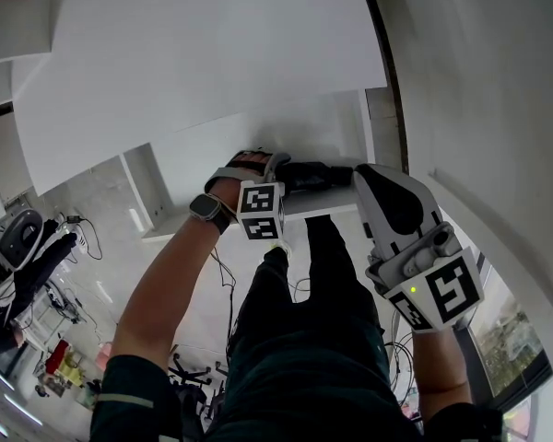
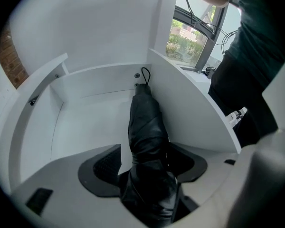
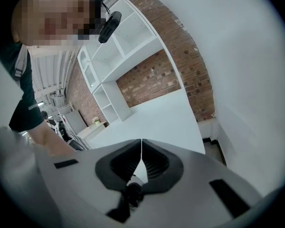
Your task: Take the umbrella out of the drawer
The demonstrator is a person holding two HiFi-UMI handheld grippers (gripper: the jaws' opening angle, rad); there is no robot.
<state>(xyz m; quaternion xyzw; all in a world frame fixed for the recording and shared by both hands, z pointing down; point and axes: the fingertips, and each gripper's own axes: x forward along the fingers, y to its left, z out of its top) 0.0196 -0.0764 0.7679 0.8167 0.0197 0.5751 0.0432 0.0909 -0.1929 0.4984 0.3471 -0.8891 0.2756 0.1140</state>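
A black folded umbrella (image 2: 145,122) lies lengthwise in the open white drawer (image 2: 99,75), its strap loop (image 2: 145,75) towards the far wall. My left gripper (image 2: 145,148) points steeply down over its near end, jaws wide. The left pad (image 2: 102,167) stands clear of the fabric, and the umbrella covers part of the right pad. The head view shows the left gripper (image 1: 269,171) at the drawer, with the umbrella (image 1: 313,175) to its right. My right gripper (image 1: 373,182) hovers beside the drawer, shut on nothing, its fingertips (image 3: 147,148) together.
A white cabinet top (image 1: 212,53) spreads above the drawer. White wall (image 1: 498,81) runs along the right. In the right gripper view are a brick wall (image 3: 152,80) and white shelves (image 3: 128,37). Cables (image 1: 223,274) and an office chair (image 1: 189,376) are on the floor.
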